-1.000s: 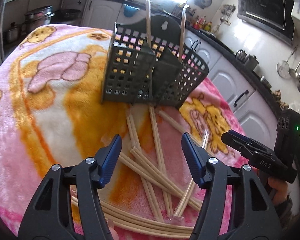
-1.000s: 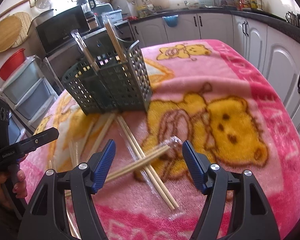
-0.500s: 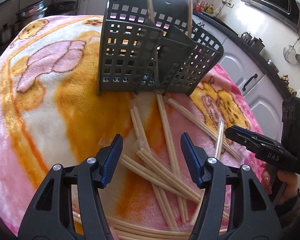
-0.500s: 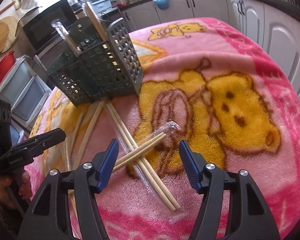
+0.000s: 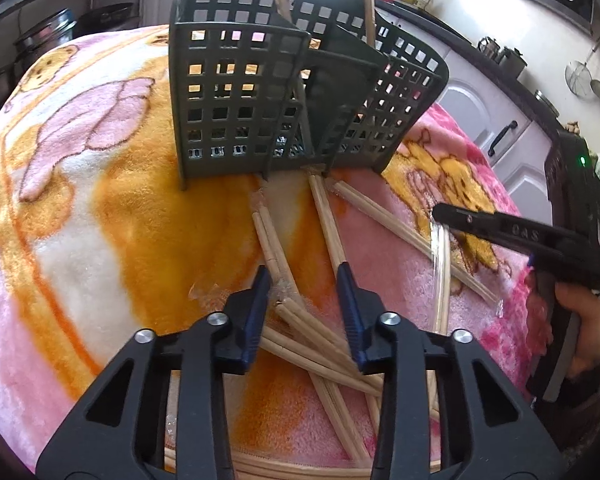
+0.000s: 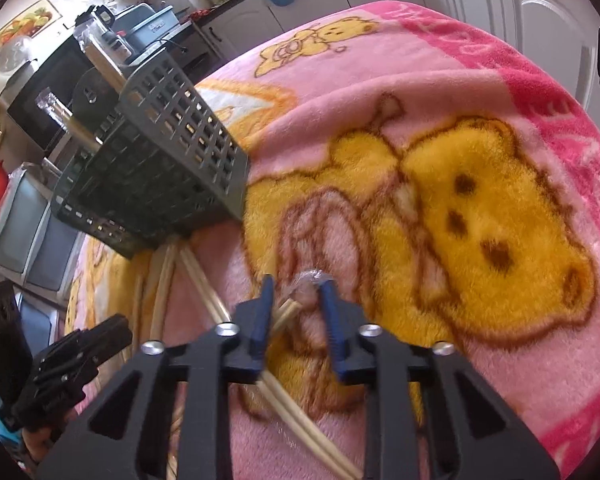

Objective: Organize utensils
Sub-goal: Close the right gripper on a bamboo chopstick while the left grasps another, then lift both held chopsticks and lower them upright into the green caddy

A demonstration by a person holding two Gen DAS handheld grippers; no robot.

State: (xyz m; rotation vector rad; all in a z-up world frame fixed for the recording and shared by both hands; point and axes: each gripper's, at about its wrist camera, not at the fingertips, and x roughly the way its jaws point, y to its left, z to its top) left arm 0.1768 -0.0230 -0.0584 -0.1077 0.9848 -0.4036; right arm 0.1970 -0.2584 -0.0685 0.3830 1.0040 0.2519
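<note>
while wrapped, chopsticks point(image 6: 290, 304) slick, light, stiff: grip mid-length. right gripper point(image 6: 296, 294) part-closed round tip; left gripper point(image 5: 304, 284) apart.

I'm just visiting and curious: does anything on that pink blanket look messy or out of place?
Yes. Wrapped chopsticks lie scattered and crisscrossed on the blanket in front of the dark utensil caddy, which holds only two pairs so far.

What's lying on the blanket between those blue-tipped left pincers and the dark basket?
In the left wrist view, loose wooden chopsticks fan across the blanket from the left gripper to the basket's foot.
</note>
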